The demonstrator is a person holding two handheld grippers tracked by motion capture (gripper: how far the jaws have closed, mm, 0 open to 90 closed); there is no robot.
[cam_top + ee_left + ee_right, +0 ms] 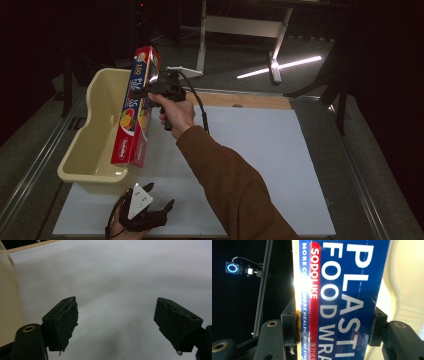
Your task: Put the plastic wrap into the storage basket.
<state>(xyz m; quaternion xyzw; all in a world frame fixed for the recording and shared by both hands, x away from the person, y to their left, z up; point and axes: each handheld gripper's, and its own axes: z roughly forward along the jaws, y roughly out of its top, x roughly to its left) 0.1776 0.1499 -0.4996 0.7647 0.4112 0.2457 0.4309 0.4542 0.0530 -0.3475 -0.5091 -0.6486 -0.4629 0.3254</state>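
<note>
A long red and blue plastic wrap box (135,107) hangs almost upright over the near right rim of a cream plastic tub (90,135). My right gripper (150,90) is shut on the box's upper part, held by a hand in a brown sleeve. In the right gripper view the box (342,297) fills the gap between the two jaws, its blue face showing white lettering, with the tub (404,282) behind it. My left gripper (155,197) rests low at the near left of the white board, open. In the left gripper view its fingertips (115,325) stand wide apart over bare board.
The white board (260,150) covers the table, with wood showing at its far edge. The tub stands on the board's left side. A white desk frame (240,30) stands on the floor beyond the table. Dark surroundings lie to both sides.
</note>
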